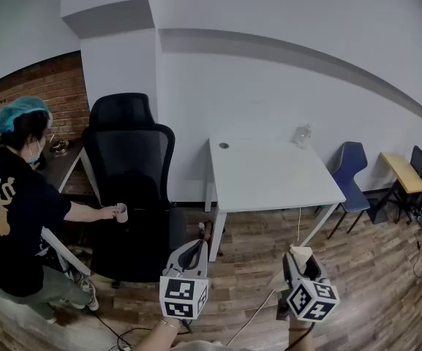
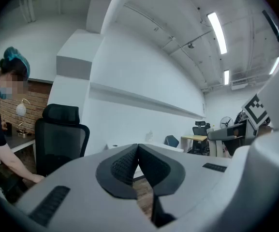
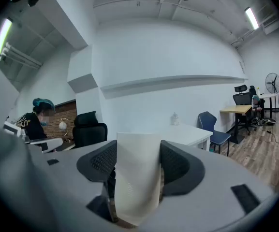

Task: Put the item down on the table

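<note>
Right tool [image 3: 138,153] clamps the white carton [image 3: 137,187] between its pads, well apart from the table [image 3: 190,132]; left tool [image 2: 138,151] closed, empty.

Toward 12 o'clock the wooden floor [image 1: 247,265] lies open up to the white desk [image 1: 269,174], whose top is free except for a small clear bottle [image 1: 303,136] at its far right corner, about 1 o'clock. A black office chair [image 1: 130,174] crowds the desk's left side at 10 o'clock, with a person [image 1: 13,210] reaching to it at 9 o'clock; a blue chair [image 1: 351,168] stands off the right edge at 2 o'clock.
</note>
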{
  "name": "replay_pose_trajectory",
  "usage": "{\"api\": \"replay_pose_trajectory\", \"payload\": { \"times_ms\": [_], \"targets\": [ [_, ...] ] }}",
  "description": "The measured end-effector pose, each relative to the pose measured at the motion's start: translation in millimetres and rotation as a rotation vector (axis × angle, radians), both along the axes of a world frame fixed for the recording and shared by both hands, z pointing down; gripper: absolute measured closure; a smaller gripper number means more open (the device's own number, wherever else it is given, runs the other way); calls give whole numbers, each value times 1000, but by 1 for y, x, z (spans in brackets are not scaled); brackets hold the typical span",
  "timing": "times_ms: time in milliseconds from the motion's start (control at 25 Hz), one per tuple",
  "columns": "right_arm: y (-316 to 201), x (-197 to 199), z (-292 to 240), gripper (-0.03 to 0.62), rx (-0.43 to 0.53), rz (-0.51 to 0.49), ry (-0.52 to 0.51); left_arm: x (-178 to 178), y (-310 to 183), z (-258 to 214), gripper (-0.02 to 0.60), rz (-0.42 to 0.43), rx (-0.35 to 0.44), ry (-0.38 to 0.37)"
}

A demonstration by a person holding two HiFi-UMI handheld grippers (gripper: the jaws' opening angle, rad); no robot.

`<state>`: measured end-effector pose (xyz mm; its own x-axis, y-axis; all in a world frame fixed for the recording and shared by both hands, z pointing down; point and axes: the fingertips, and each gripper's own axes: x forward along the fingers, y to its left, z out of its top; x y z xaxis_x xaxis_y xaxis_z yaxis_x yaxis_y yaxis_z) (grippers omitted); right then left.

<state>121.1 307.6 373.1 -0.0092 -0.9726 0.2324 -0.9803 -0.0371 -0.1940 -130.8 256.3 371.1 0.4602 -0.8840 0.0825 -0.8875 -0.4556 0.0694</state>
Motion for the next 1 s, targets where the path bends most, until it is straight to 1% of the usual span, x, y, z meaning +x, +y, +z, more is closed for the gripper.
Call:
{"api": "replay_pose_trajectory", "payload": {
  "times_ms": [360, 520, 560, 720, 840, 1000],
  "targets": [
    [-6, 7, 1, 298, 2, -22, 13, 5, -2, 4, 565, -24, -6, 4],
    [-12, 13, 1, 298, 6, -43, -42, 9, -5, 6, 565, -43, -15, 9],
    [-14, 15, 2, 298, 5, -46, -51, 10, -6, 7, 565, -49, -18, 11],
    [-16, 25, 6, 298, -10, -63, -26, 14, -10, 12, 565, -82, -29, 25],
    [-18, 38, 7, 298, -15, -77, -29, 20, -13, 15, 565, -107, -34, 30],
    [-23, 57, 13, 298, -23, -64, -48, 31, -15, 18, 565, -114, -38, 25]
  ]
}}
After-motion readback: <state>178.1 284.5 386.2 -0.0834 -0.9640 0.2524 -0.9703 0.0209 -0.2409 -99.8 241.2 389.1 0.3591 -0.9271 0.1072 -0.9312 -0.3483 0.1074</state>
